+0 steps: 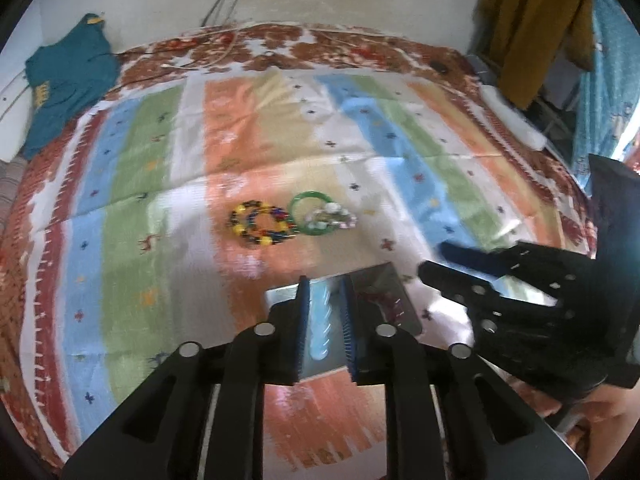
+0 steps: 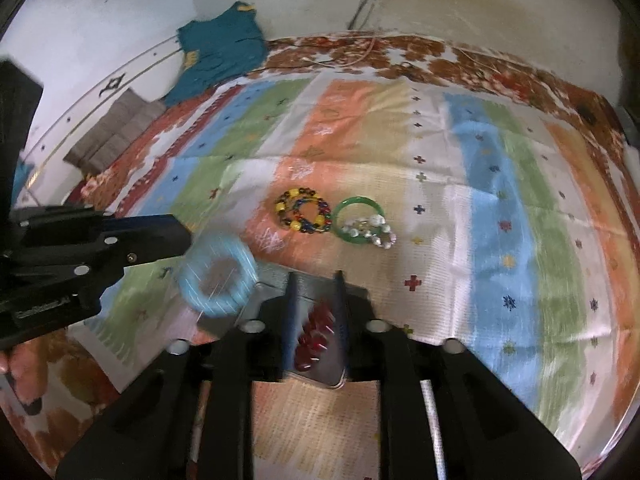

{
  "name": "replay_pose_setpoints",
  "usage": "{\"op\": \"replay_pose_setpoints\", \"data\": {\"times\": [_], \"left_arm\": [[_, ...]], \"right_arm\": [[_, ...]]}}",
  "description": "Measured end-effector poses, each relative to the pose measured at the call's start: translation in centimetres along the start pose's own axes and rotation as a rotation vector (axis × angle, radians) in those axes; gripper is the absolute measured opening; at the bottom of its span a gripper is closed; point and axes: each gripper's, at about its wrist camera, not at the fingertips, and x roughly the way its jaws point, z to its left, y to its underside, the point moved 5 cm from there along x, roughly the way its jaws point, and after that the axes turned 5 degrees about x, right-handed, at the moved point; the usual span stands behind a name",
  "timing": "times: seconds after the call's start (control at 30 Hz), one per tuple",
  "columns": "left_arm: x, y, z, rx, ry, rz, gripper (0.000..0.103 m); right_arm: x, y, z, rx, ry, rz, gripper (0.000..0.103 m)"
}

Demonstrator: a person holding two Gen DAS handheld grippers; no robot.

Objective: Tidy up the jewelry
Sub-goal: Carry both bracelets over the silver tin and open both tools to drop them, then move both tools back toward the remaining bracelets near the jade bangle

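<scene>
My left gripper (image 1: 324, 322) is shut on a light blue bangle (image 1: 320, 320), held edge-on above a metal tray (image 1: 380, 280). In the right wrist view the blue bangle (image 2: 216, 276) hangs from the left gripper's fingers (image 2: 152, 240) at the tray's left edge. My right gripper (image 2: 316, 320) is over the metal tray (image 2: 272, 284) with a red bead bracelet (image 2: 314, 338) between its fingers; I cannot tell if it grips it. A multicoloured bead bracelet (image 1: 260, 224) (image 2: 303, 215), a green bangle (image 1: 312, 214) (image 2: 358, 220) and a clear bead bracelet (image 1: 332, 218) (image 2: 374, 230) lie on the striped cloth.
A striped cloth (image 1: 160, 160) covers the bed. A teal garment (image 1: 68, 84) lies at the far left by the wall. A mustard garment (image 1: 536, 20) hangs at the far right. Cables (image 1: 224, 0) run down the wall.
</scene>
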Motion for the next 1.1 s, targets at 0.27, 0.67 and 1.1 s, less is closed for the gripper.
{"op": "replay_pose_setpoints", "data": {"times": [0.27,0.67,1.1], "left_arm": [[0.5,-0.3,1.4,-0.031,-0.037,0.009,0.031],[3.0,-1.3,3.8,-0.119,-0.08,0.048,0.036],[5.8,-3.0,4.1,-0.118,-0.109,0.082,0.049]], "right_arm": [[1.5,0.1,-1.4,0.014,0.051,0.047,0.041],[3.1,-0.5,-2.5,0.022,0.115,0.07,0.053],[5.1,-1.8,-3.4,0.028,0.134,0.095,0.066]]}}
